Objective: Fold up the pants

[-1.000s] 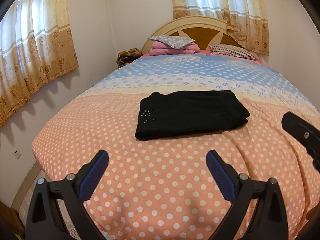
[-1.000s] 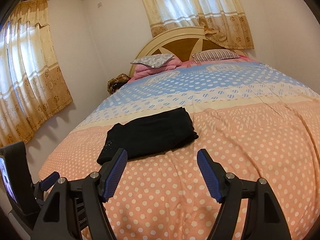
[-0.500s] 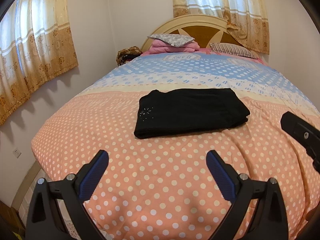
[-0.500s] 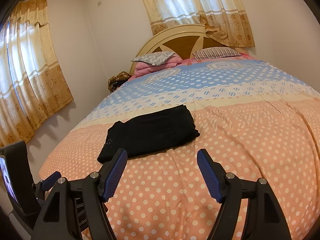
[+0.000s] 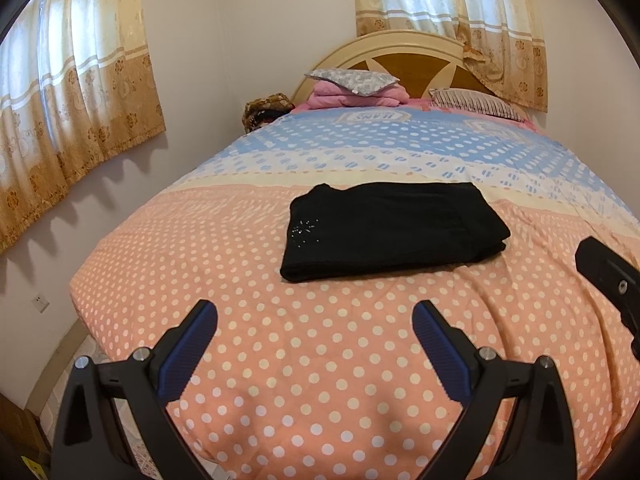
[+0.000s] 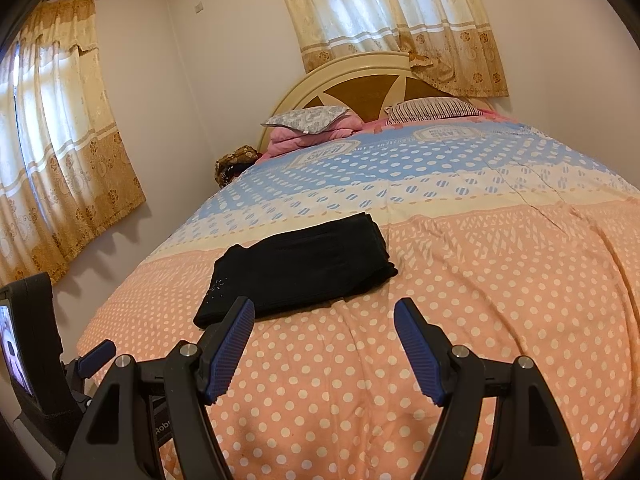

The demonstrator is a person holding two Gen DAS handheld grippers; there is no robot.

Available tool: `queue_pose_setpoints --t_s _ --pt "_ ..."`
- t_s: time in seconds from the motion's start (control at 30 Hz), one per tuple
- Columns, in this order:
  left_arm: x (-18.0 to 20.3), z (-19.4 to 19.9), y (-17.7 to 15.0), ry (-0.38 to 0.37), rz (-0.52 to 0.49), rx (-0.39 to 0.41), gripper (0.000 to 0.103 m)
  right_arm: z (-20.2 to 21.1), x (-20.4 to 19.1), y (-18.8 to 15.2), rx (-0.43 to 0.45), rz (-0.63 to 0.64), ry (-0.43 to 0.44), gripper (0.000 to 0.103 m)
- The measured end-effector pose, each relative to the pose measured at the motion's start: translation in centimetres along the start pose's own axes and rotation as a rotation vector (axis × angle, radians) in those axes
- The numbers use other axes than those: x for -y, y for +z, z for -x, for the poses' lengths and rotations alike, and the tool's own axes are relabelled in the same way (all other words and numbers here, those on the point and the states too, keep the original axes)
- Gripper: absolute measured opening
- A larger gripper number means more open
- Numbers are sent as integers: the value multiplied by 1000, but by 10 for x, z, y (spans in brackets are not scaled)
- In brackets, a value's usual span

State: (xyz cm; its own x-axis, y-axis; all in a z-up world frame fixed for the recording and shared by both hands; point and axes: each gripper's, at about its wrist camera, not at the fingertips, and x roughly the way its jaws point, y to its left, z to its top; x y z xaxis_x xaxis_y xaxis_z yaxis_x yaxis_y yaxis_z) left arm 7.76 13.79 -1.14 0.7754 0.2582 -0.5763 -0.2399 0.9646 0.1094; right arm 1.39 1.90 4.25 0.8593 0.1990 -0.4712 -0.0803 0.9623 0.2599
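A small bedroom with pale walls holds a bed point(image 5: 248, 320) under a dotted quilt, peach at the near end, cream and blue toward the headboard point(image 5: 404, 50). Gold curtains point(image 5: 76, 92) hang at 9 o'clock in the left wrist view, and a second pair drapes over the headboard at 1 o'clock. Two pillows point(image 5: 354, 79) and a pink bundle point(image 5: 352, 98) lie at the head of the bed, with a brown patterned bag point(image 5: 266, 110) beside them at the wall.

The pants point(image 5: 390, 230) are black and lie folded into a flat rectangle on the peach band near the middle of the bed, a small sparkly motif on their left end. Nothing touches them.

The left tongs point(image 5: 316, 322) hang over the near end of the quilt, blue pads spread wide apart and holding nothing, the pants at 12 o'clock beyond them. The right tongs point(image 6: 324, 318) are likewise spread apart and hold nothing; in their view the pants point(image 6: 300, 266) sit at 11 o'clock, their near edge just behind the left pad. The left tongs point(image 6: 94, 354) show at 8 o'clock there.
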Motion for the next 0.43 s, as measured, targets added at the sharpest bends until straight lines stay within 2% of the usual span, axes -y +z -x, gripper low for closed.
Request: queue_pose_setpoints --t_s 0.13,0.27,0.43 --pt "-1 1 0 -18 4 3 100 0 0 0 0 -3 -1 74" --pt "3 4 0 4 -19 27 100 0 -1 1 0 -9 -4 74" --pt "4 4 1 -17 -8 17 101 0 -1 1 0 -10 -5 74"
